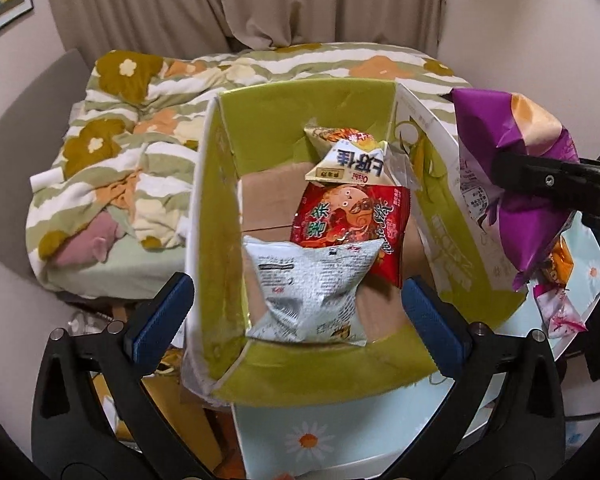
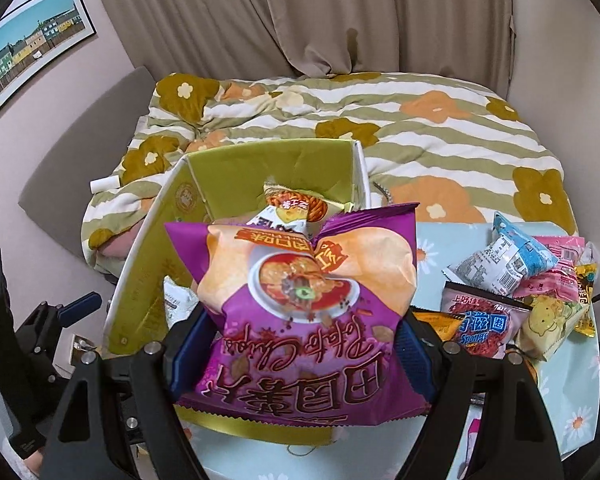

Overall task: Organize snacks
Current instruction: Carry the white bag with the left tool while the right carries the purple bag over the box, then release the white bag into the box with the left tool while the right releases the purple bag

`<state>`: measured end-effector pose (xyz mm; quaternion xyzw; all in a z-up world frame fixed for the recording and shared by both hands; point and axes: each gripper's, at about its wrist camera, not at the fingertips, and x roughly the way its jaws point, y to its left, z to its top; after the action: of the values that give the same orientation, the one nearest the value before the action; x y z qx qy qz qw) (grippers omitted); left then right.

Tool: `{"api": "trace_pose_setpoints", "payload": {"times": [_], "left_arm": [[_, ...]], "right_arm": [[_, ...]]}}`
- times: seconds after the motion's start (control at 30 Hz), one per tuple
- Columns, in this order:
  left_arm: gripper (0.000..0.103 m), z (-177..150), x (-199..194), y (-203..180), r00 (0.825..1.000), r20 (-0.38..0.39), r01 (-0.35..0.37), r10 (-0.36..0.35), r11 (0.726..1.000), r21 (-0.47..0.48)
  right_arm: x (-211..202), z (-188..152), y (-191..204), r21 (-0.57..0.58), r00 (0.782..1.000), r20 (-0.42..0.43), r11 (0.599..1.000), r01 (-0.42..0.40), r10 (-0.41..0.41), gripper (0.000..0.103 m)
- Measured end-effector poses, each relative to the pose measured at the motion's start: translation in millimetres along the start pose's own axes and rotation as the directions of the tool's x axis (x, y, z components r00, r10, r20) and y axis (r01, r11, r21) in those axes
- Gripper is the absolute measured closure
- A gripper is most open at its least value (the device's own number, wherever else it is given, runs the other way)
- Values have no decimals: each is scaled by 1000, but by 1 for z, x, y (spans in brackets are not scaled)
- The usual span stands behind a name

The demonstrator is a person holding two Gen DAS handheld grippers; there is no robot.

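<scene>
Snacks: one purple bag (image 2: 300,320) sits clamped between the right gripper (image 2: 300,356) fingers, just above the green box's (image 1: 260,128) near wall. The left gripper (image 1: 296,312) spreads wide around that box's near end, holding nothing. Beyond its fingertips, three packets lie inside: silver (image 1: 312,288), red (image 1: 352,220), yellow (image 1: 348,160). Right of the right gripper, a pile of packets (image 2: 532,280) rests on the table (image 2: 572,420).

Daisy-print table (image 2: 432,240) carries green box (image 2: 168,240), snack packets (image 2: 512,292).
</scene>
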<state>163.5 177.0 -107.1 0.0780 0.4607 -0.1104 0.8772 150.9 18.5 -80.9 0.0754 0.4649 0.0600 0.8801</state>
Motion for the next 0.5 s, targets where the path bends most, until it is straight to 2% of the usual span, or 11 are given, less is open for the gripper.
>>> {"api": "trace_pose_setpoints", "payload": {"times": [0.27, 0.5], "left_arm": [[0, -4, -31, 20, 998, 37, -42, 44, 997, -69], [0, -10, -34, 34, 997, 36, -67, 72, 990, -120]], "right_arm": [[-2, 1, 24, -69, 999, 35, 997, -22, 24, 23], [20, -4, 39, -107, 999, 18, 994, -25, 27, 22]]}}
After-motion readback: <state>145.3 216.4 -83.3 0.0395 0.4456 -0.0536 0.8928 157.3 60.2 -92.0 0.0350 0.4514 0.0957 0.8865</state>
